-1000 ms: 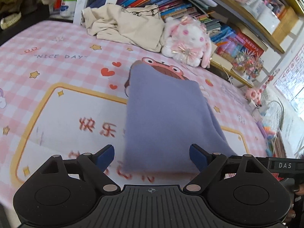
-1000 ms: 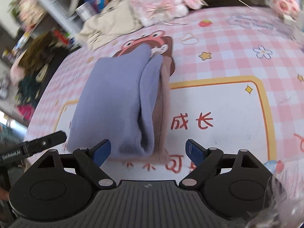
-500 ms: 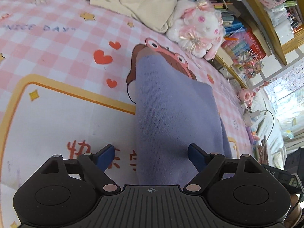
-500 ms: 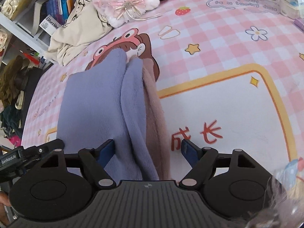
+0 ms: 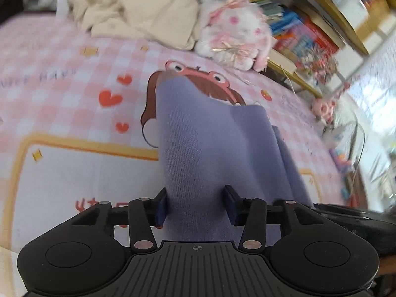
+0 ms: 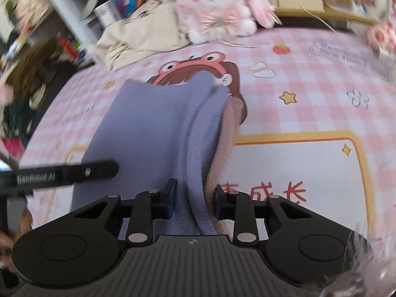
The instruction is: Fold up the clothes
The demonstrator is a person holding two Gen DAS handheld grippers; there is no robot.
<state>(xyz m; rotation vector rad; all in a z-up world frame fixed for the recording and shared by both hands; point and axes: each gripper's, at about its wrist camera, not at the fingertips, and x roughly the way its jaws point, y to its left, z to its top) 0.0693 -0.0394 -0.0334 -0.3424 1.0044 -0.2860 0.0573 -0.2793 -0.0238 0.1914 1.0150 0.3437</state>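
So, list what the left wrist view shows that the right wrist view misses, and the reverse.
Left wrist only: the left gripper shut on the folded lavender knit garment, and red hearts printed on the pink checked cloth.
Right wrist only: the right gripper pinching the garment's layered edge, plus its brownish-pink underlayer.
Both: white plush bunny, crumpled cream garment.

A white-and-pink plush rabbit point(image 6: 217, 7) sits beside a cream cloth heap point(image 6: 146, 37) on the pink checked mat point(image 6: 309, 104), bookshelves point(image 5: 304, 32) behind
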